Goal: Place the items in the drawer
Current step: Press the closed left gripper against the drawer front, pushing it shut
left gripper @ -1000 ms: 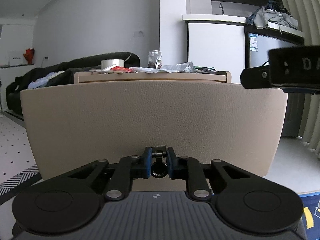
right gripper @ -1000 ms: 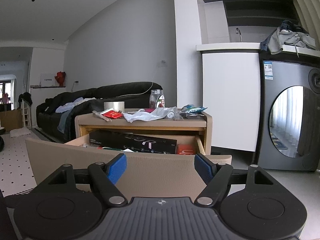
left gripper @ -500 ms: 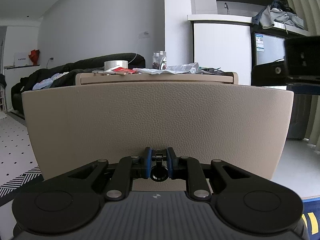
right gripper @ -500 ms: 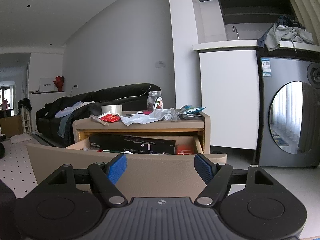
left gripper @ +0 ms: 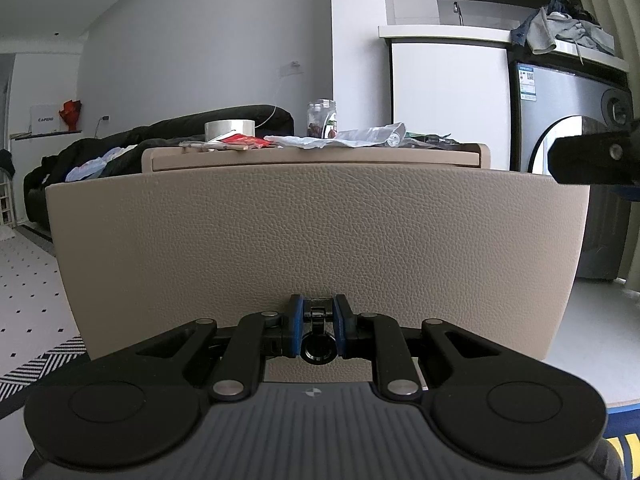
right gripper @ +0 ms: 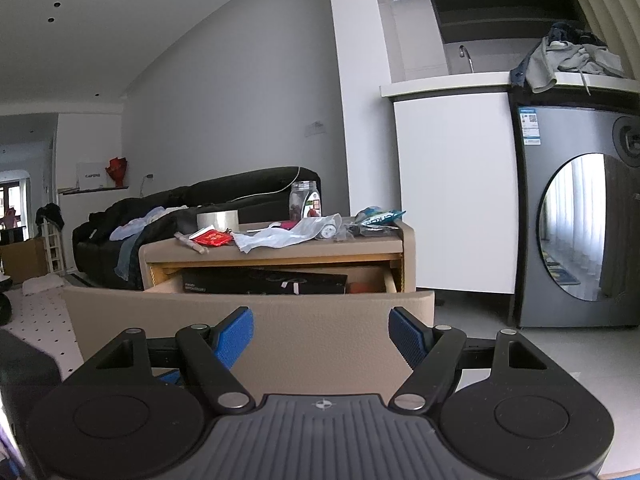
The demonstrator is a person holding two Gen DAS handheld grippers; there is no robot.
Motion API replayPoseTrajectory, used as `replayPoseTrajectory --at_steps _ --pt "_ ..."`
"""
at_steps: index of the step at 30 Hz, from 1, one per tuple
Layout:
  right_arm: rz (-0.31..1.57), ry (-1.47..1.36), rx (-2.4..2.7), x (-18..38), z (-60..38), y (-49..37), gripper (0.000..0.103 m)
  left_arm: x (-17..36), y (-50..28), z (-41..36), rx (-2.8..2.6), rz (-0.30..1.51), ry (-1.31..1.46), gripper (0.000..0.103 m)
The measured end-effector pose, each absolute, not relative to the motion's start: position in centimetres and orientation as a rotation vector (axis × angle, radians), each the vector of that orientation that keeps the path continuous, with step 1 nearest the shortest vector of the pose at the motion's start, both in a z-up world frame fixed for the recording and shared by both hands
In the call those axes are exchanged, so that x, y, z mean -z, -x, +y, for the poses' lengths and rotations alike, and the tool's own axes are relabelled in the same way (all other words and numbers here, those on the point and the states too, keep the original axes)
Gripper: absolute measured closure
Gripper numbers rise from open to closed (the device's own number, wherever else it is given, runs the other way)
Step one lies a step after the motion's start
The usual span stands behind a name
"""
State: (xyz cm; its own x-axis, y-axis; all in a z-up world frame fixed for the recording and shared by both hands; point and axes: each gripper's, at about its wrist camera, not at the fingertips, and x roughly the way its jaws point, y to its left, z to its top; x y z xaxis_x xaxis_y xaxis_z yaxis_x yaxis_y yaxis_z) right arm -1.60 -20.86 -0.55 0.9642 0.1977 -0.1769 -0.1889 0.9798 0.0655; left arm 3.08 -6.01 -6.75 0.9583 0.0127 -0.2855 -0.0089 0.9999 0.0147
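1. Left hand-held gripper (left gripper: 316, 330) pressed together on the small black drawer pull (left gripper: 317, 350), low at the middle of the beige leather-grain drawer front (left gripper: 316, 240).
2. Right hand-held gripper (right gripper: 321, 334) spread wide, blue pads (right gripper: 236, 334) apart and pinching nothing, hovering above the top edge of the drawer front (right gripper: 320, 332).
3. Drawer (right gripper: 264, 280) pulled out of the beige cabinet (right gripper: 406, 256); inside, a long black box (right gripper: 264, 281) across the back and something orange-red (right gripper: 362, 286) at the right rear corner.
4. Cabinet top serving as worktop (right gripper: 280, 250), cluttered: a roll of clear tape (right gripper: 218, 221) near the back left corner, a red packet (right gripper: 212, 237) and a thin stick (right gripper: 191, 243) toward the left front edge, a crumpled clear plastic bag (right gripper: 288, 236) at the centre, a glass jar (right gripper: 306, 199) along the back edge, a blue-green snack packet (right gripper: 378, 216) by the right edge.
5. Behind the cabinet, a dark sofa (right gripper: 200, 200) strewn with clothes against a grey wall.
6. To the right, a white cupboard (right gripper: 452, 184) under a counter with a tap, then a grey washing machine (right gripper: 576, 216) with a bundle of clothes (right gripper: 568, 60) on top.
7. Floor pale tile, black-dotted on the left.
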Motion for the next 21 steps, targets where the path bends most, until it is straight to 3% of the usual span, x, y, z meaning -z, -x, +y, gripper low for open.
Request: replayPoseTrajectory --at_steps 21 --pt "0.207 -0.025 -0.195 1.4 -21.0 -1.2 0.025 6.9 -11.3 -5.6 -0.009 0.297 0.022 0.085"
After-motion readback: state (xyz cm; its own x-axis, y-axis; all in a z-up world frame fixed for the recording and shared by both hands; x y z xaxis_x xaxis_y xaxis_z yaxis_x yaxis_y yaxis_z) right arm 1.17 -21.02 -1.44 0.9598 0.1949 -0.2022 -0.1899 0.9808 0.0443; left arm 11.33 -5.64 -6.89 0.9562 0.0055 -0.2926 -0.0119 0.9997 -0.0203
